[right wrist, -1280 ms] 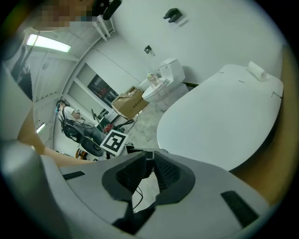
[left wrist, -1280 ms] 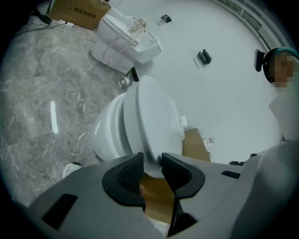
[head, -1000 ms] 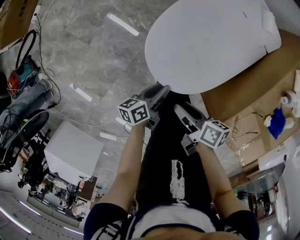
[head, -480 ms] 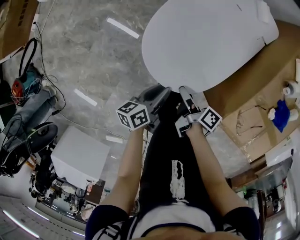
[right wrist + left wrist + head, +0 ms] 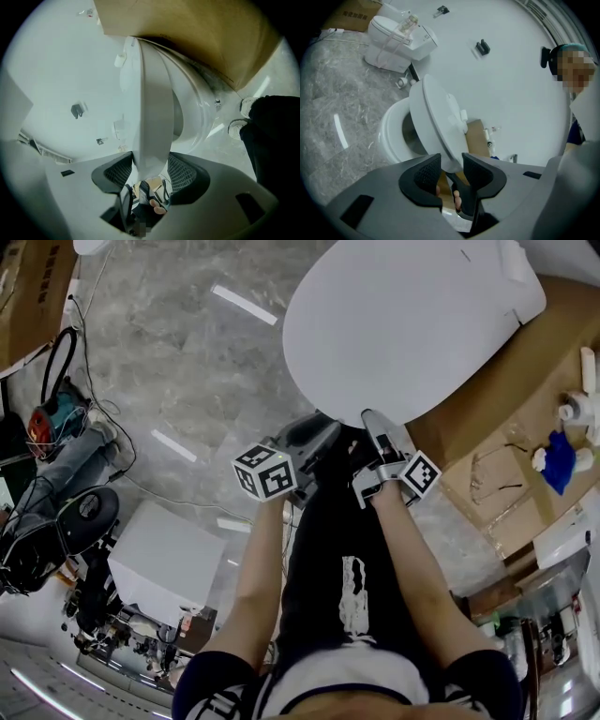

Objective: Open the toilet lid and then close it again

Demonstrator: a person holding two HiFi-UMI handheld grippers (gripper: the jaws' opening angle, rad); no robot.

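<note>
Left gripper (image 5: 451,169) and right gripper (image 5: 150,171), side by side, clamp the near edge of the half-raised toilet lid (image 5: 152,93); its length runs straight ahead of both.

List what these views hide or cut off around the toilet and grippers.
Head view: the toilet lid covers the toilet bowl; the frame's top edge cuts the lid.
Head view: the left gripper and right gripper bodies hide where their jaws meet the lid.
Right gripper view: the edge-on lid blocks the bowl's inside.
</note>
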